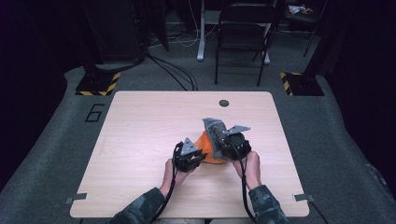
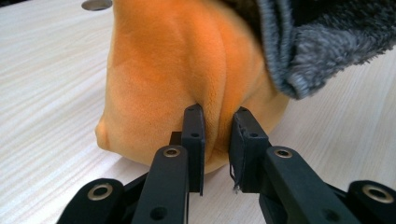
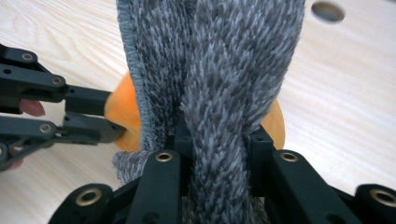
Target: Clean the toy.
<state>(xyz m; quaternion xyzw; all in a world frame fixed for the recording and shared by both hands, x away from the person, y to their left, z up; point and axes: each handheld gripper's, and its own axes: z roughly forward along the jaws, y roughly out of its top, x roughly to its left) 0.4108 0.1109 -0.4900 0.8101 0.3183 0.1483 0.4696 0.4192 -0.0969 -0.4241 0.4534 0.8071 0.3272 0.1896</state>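
An orange plush thing (image 1: 208,154) lies on the wooden table (image 1: 140,121), partly covered by a grey fuzzy cloth (image 1: 214,128). My left gripper (image 1: 200,155) comes at it from the left. In the left gripper view its jaws (image 2: 217,135) are shut on a pinched fold of the orange plush (image 2: 177,60), with the grey cloth (image 2: 317,42) hanging over the top right. My right gripper (image 1: 225,148) is shut on a thick fold of the grey cloth (image 3: 224,60). The orange plush (image 3: 123,112) peeks out on both sides, and the left gripper (image 3: 116,119) nips its left edge.
A round cable hole (image 1: 223,102) sits near the table's far edge. Beyond the table stand a folding chair (image 1: 243,32) and two stand bases with yellow-black stripes (image 1: 98,84). Bare tabletop stretches to the left of the hands.
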